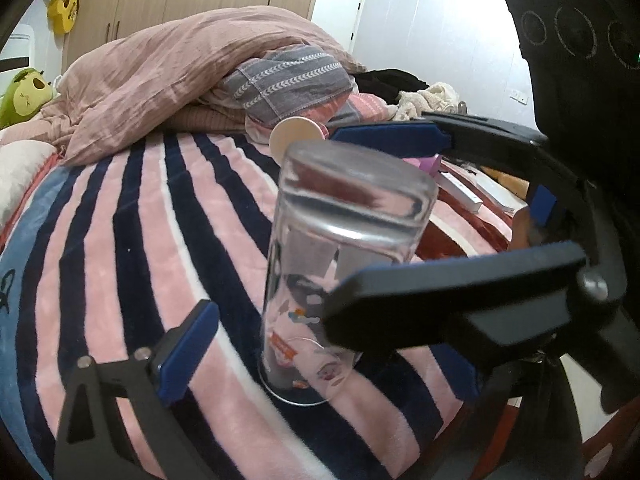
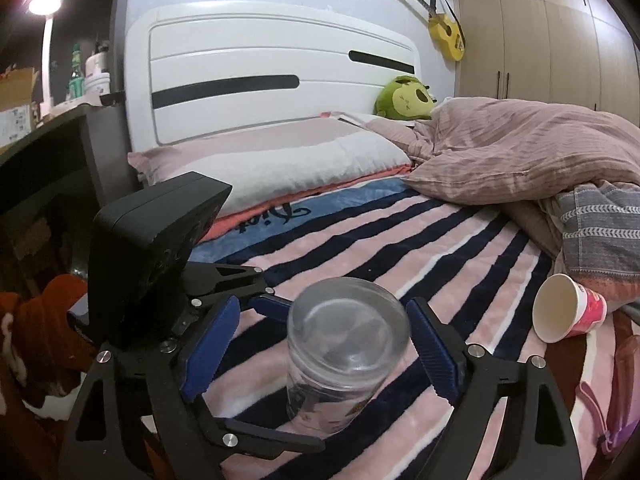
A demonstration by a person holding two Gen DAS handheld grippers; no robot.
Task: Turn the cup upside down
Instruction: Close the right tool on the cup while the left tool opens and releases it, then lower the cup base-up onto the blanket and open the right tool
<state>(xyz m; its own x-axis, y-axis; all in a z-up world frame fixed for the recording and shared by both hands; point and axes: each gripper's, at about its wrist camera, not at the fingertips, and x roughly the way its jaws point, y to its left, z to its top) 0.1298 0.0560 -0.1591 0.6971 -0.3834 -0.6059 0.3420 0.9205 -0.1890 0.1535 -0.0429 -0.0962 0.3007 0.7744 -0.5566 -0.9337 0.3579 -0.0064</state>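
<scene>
Striped blanket [image 2: 420, 248] on the bed carries the glass cup [image 2: 346, 354], already mouth-down with its long axis upright near the front edge, standing between the spread, untouching pads of the released right gripper [image 2: 320, 350], while the left gripper [image 1: 316, 360] also gapes beside it.

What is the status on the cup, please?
Both tongs open, right tongs either side of the glass, not touching. Glass upside down on blanket. Nothing blocking.
</scene>
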